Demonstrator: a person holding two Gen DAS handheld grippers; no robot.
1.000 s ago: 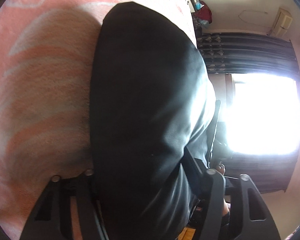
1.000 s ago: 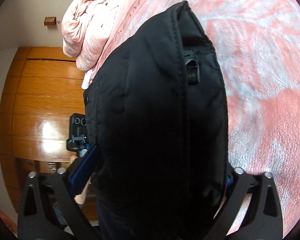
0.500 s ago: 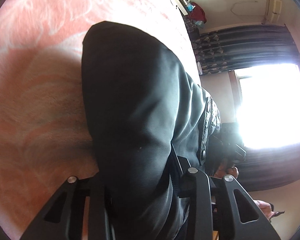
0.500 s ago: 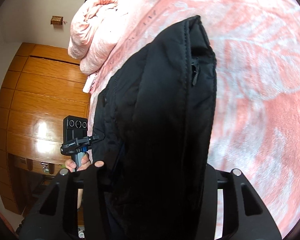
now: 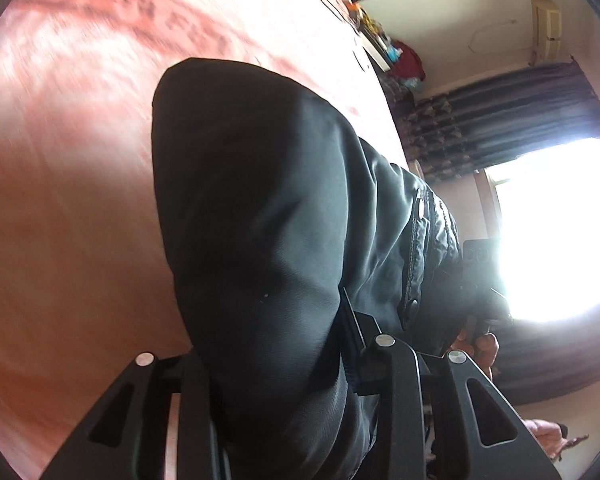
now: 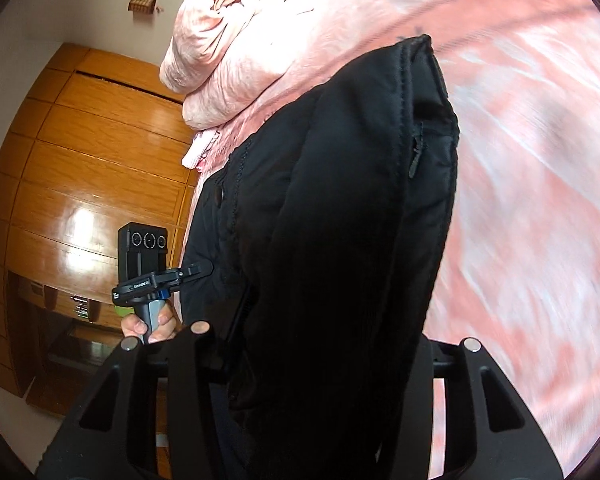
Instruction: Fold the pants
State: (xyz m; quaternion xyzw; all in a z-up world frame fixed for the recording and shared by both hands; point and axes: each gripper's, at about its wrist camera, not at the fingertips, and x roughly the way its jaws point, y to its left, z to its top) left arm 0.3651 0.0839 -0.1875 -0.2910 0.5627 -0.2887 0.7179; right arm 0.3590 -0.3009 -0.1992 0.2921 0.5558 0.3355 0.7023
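Both tongs have been clamped onto the black pants (image 5: 260,216) within the last second: the left tongs (image 5: 284,364) are gripped on one end of the waist, the right tongs (image 6: 320,344) on the other. The garment has been raised off the pink bed (image 5: 60,200), hanging from six o'clock toward twelve in each view, so a fold is judged ready to be carried over

A pink patterned bedspread (image 5: 80,200) covers the bed, a bunched pink quilt (image 6: 236,52) lying on it. Glossy wooden wardrobe panels (image 6: 80,184) line one side. Opposite, a bright window (image 5: 556,224) glares between dark curtains (image 5: 500,116), with an air conditioner (image 5: 546,28) high on the pale wall.
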